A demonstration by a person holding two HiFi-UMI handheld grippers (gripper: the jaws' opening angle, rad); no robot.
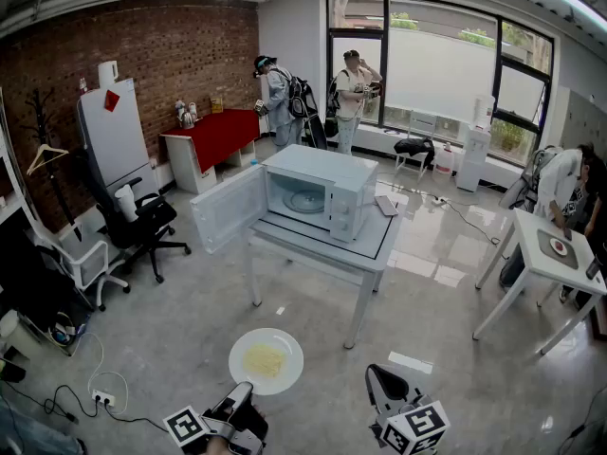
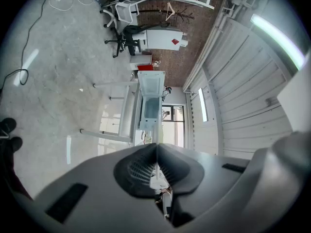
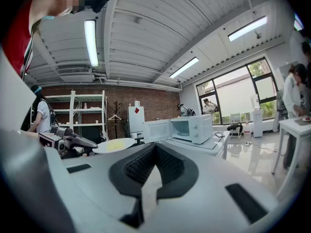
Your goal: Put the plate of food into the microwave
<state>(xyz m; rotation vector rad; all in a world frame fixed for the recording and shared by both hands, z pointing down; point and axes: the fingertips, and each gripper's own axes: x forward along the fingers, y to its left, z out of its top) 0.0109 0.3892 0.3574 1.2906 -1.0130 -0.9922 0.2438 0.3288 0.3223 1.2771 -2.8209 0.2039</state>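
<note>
A white plate (image 1: 266, 360) with yellow food hangs low in the head view, in front of the table. My left gripper (image 1: 243, 392) is shut on its near rim; in the left gripper view the plate (image 2: 156, 171) shows only as a thin white edge between the pads. The white microwave (image 1: 321, 193) stands on the grey table (image 1: 327, 246), its door (image 1: 228, 208) swung open to the left and its cavity empty. My right gripper (image 1: 381, 379) hovers to the right of the plate, shut on nothing. The right gripper view shows the plate (image 3: 114, 145) and the microwave (image 3: 188, 128).
A black office chair (image 1: 144, 224) and a white fridge (image 1: 114, 136) stand at the left. Cables and a power strip (image 1: 100, 398) lie on the floor at the lower left. A white table (image 1: 545, 259) with a person beside it is at the right. Two people stand by the window.
</note>
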